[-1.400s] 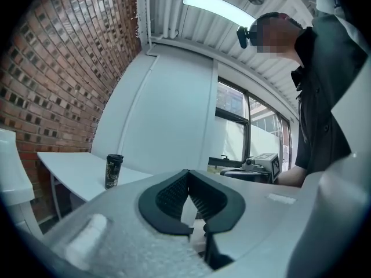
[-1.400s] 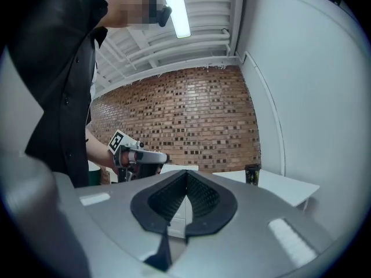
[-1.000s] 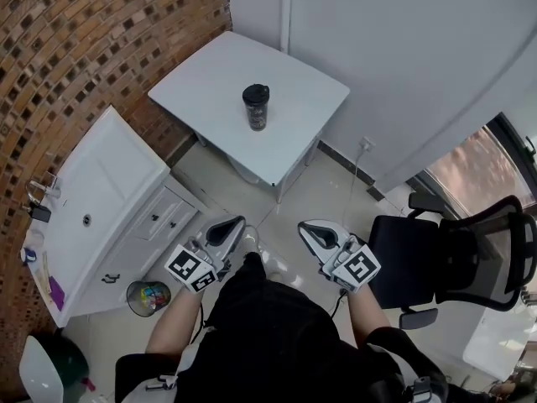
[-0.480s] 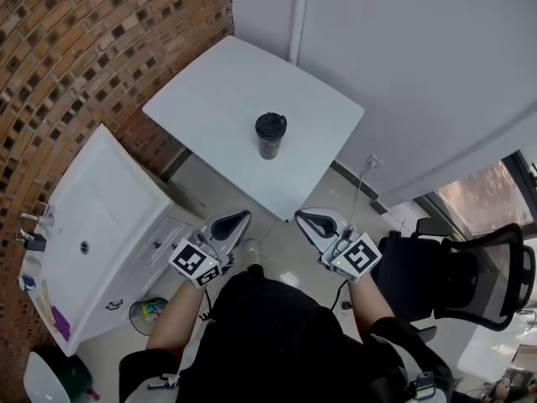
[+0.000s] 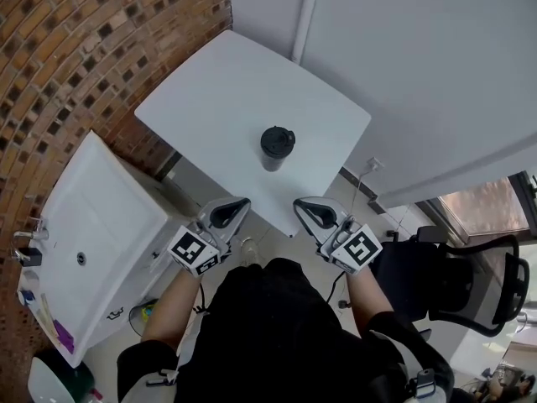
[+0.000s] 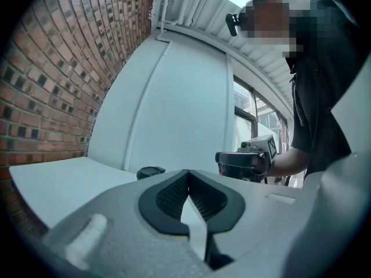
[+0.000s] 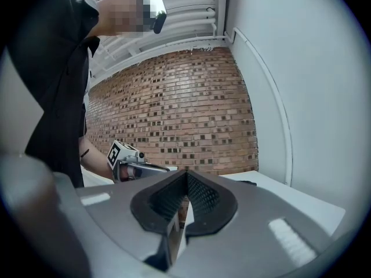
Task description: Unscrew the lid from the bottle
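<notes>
A dark bottle [image 5: 276, 148] with a black lid stands upright on the white square table [image 5: 210, 91], towards its near corner. Only the lid [image 6: 151, 171] shows over the jaws in the left gripper view. My left gripper [image 5: 237, 202] hangs shut and empty just short of the table's near edge, left of the bottle. At the same distance on the other side, my right gripper [image 5: 303, 204] is also shut with nothing in it. Each gripper view shows the other gripper: the right gripper [image 6: 243, 161] and the left gripper [image 7: 130, 164].
A brick wall [image 5: 75, 49] runs along the left. A white cabinet with a sink [image 5: 84, 225] stands against it, close to the table. A black office chair [image 5: 453, 284] is at the right. A white wall with a pipe [image 5: 306, 15] is behind the table.
Both grippers have come forward towards the table together with the person. The bottle and table now sit nearer and lower in the head view. Both jaws stayed shut.
</notes>
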Demonstrator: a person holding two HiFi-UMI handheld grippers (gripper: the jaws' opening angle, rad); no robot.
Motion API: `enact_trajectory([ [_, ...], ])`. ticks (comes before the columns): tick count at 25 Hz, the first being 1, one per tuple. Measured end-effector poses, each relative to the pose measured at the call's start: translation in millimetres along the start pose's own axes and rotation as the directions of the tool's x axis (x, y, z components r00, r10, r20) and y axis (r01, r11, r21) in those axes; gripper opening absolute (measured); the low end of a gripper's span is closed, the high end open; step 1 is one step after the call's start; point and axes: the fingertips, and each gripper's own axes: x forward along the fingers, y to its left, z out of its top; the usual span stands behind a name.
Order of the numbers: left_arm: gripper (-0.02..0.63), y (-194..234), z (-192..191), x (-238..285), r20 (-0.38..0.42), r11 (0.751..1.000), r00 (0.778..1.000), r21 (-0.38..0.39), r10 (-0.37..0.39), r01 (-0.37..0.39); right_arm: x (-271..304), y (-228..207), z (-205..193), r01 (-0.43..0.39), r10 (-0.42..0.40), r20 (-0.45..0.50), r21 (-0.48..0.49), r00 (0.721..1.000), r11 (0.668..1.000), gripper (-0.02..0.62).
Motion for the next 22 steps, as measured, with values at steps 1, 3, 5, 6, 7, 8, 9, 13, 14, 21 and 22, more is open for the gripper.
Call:
enact_trajectory([
  [1,0.002,2,0,3,-0.003,1.0,1.0,-0.003,0.0,0.0,1,-3,1,-0.004,0.004,0.0,0.001,1.0,1.0,0.005],
  [3,0.002,5,1,11,-0.015,1.0,1.0,-0.001,0.006,-0.006,2,-11,5,-0.018,0.018,0.006,0.0,1.0,1.0,0.005],
  [5,0.002,7,2,19,-0.034,1.0,0.999,0.003,0.022,-0.022,4,-19,12,-0.037,0.037,0.019,0.003,0.999,0.999,0.005],
  [6,0.002,7,2,24,-0.043,1.0,0.999,0.001,0.031,-0.031,5,-23,16,-0.046,0.046,0.024,0.007,0.999,0.999,0.005],
  [7,0.002,8,3,29,-0.048,0.999,0.998,-0.001,0.038,-0.038,5,-28,18,-0.051,0.051,0.025,0.016,0.998,0.999,0.005],
  [8,0.002,9,2,33,-0.048,0.999,0.998,-0.003,0.044,-0.044,4,-34,19,-0.053,0.052,0.023,0.026,0.998,0.998,0.005],
  [9,0.003,12,1,37,-0.047,0.999,0.998,-0.009,0.052,-0.053,4,-41,18,-0.052,0.051,0.023,0.029,0.998,0.998,0.005],
  [13,0.006,31,-18,50,-0.076,0.995,0.992,-0.006,0.102,-0.103,8,-61,9,-0.054,0.053,0.027,0.036,0.998,0.998,0.005],
  [14,0.034,35,-24,54,-0.09,0.994,0.99,0.003,0.109,-0.109,11,-62,8,-0.06,0.059,0.021,0.054,0.998,0.997,0.005],
  [21,0.163,57,-66,82,-0.183,0.991,0.975,0.037,0.13,-0.125,31,-77,-20,-0.143,0.146,-0.04,0.072,0.988,0.987,0.005],
  [22,0.201,61,-75,84,-0.203,0.991,0.97,0.039,0.132,-0.127,35,-78,-24,-0.156,0.159,-0.042,0.069,0.986,0.985,0.005],
])
